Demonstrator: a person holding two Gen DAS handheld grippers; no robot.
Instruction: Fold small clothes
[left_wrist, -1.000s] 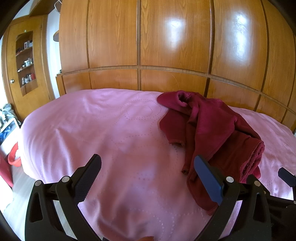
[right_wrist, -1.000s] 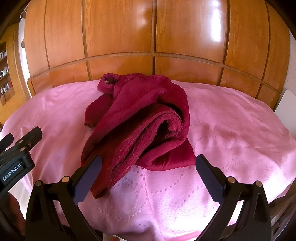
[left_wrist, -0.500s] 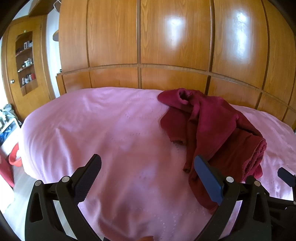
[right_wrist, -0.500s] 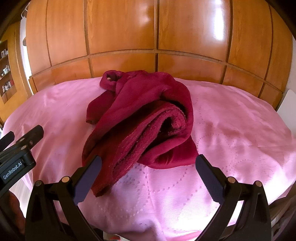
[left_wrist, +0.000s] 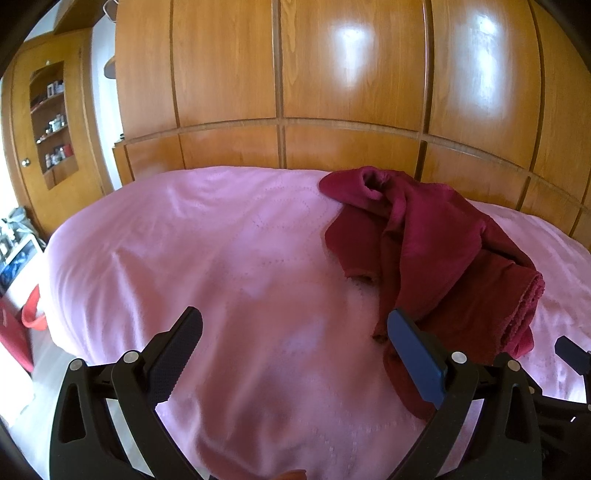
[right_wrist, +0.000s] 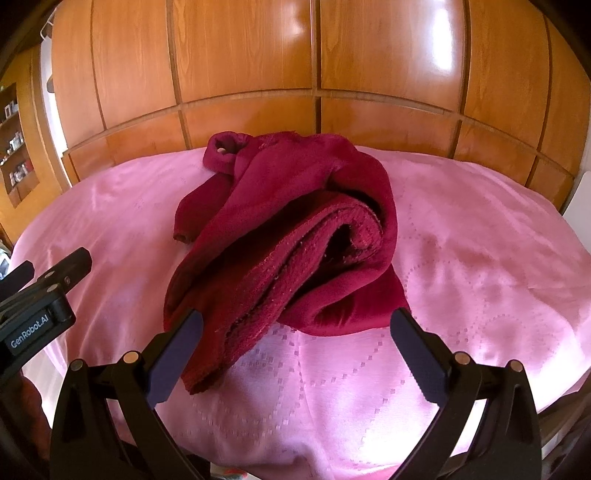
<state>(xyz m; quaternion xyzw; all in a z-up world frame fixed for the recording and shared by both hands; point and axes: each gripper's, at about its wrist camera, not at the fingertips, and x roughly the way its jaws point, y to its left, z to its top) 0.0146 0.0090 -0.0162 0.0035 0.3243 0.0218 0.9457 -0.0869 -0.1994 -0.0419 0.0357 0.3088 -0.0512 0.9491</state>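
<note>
Both grippers crept nearer the pink bed (left_wrist: 221, 258), fingers spread wide, empty.

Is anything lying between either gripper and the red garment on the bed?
Nothing visible. The right gripper is open just short of the garment, with only bare pink bedspread between. The left gripper, also open, has the garment to its right, with nothing between.

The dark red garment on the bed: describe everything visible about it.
The dark red garment is fleecy, soft-looking cloth, crumpled in a loose heap rather than folded. A tubular cuff or neck opening sits at its far end; a rolled hem faces the camera. It lies on the pink bedspread, and neither open gripper touches it.
</note>
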